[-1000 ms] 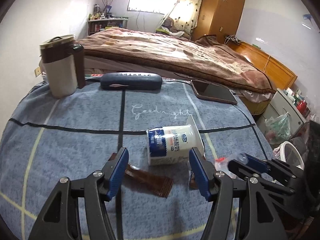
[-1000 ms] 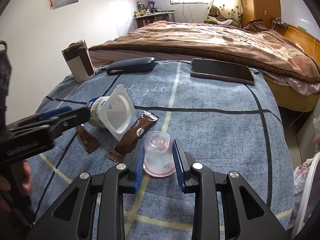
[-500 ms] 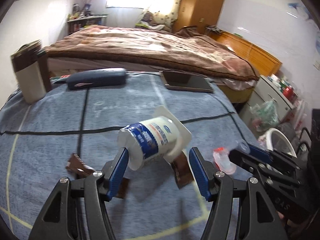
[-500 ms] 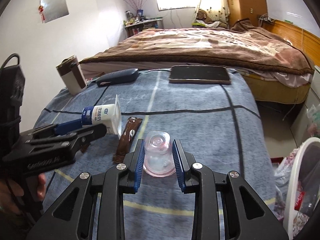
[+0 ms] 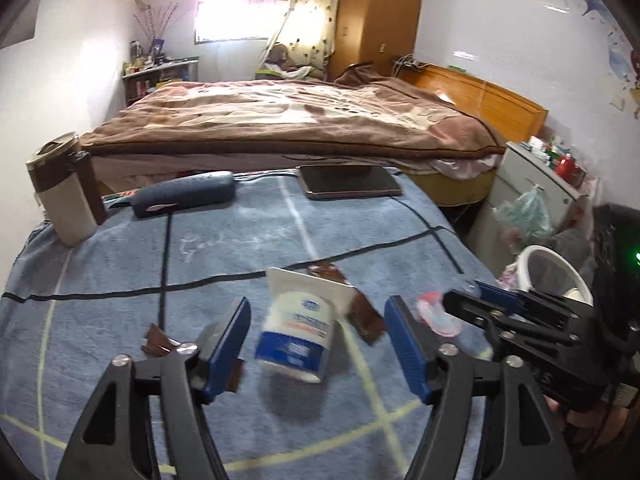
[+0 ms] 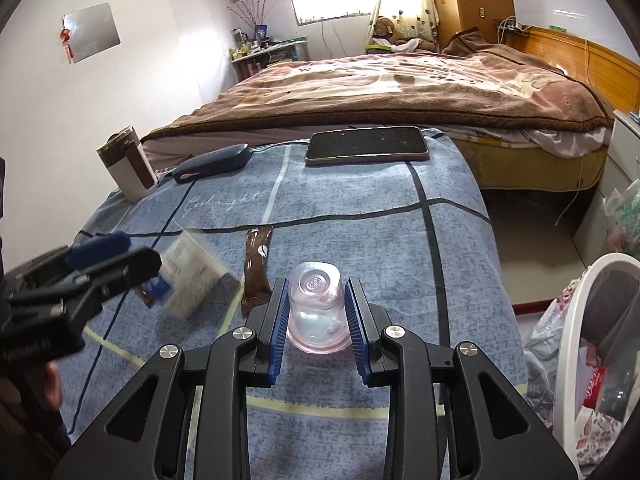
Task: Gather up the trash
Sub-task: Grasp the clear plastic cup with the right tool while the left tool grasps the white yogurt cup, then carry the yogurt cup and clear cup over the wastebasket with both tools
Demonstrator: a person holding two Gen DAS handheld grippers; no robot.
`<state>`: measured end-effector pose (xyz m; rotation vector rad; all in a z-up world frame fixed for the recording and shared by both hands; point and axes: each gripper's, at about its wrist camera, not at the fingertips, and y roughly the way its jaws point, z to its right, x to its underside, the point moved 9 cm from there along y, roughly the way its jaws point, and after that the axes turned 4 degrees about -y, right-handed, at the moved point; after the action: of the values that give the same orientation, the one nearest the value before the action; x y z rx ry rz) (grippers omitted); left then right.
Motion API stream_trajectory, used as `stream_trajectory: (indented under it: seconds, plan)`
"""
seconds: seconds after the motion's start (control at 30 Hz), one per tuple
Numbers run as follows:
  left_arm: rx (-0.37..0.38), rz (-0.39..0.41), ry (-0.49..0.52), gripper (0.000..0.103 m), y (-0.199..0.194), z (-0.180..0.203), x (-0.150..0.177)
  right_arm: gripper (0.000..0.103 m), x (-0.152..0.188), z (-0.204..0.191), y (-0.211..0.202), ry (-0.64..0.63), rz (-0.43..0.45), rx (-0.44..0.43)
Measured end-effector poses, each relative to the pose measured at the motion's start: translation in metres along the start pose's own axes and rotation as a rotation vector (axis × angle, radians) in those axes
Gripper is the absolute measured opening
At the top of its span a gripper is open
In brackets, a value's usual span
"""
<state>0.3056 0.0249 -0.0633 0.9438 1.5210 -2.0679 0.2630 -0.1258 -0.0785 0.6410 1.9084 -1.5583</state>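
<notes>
A white and blue yogurt cup [image 5: 295,330] lies tipped and blurred between the fingers of my left gripper [image 5: 322,336], which is open and touches it on neither side. It also shows in the right wrist view [image 6: 192,280]. My right gripper [image 6: 316,308] is shut on a clear pink plastic cup [image 6: 316,308] and holds it above the blue cloth [image 6: 360,208]. A brown wrapper [image 6: 258,268] lies flat beside the yogurt cup. A smaller brown wrapper [image 5: 158,340] lies by my left finger.
A white trash bin [image 6: 592,344] with a bag stands off the right edge. At the far end are a tablet [image 6: 366,145], a dark glasses case [image 6: 212,166] and a brown-and-white mug [image 6: 128,172]. The bed [image 6: 400,84] lies beyond.
The yogurt cup was lifted by my left gripper and is now loose between its open fingers, tipped the other way. My right gripper rose and shifted right toward the bin with the pink cup.
</notes>
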Motion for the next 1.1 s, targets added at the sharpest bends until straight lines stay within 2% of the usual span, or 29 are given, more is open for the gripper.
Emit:
stream_trajectory:
  seconds: [0.3,0.53,0.7,1.1]
  plan:
    - [-0.014,-0.097,-0.010,0.072,0.030,-0.015,0.017,0.031,0.001,0.002,-0.001,0.003,0.001,-0.009]
    - [0.001,-0.121,-0.010,0.070,0.045,-0.009,0.021,0.031,0.002,0.001,0.000,0.004,-0.003,-0.011]
    - [-0.012,-0.127,-0.022,0.056,0.048,-0.010,0.023,0.031,0.003,0.001,0.000,0.004,-0.004,-0.012]
    - [-0.011,-0.071,-0.010,0.054,0.028,0.008,0.017,0.031,0.003,0.008,-0.009,0.016,0.012,-0.012]
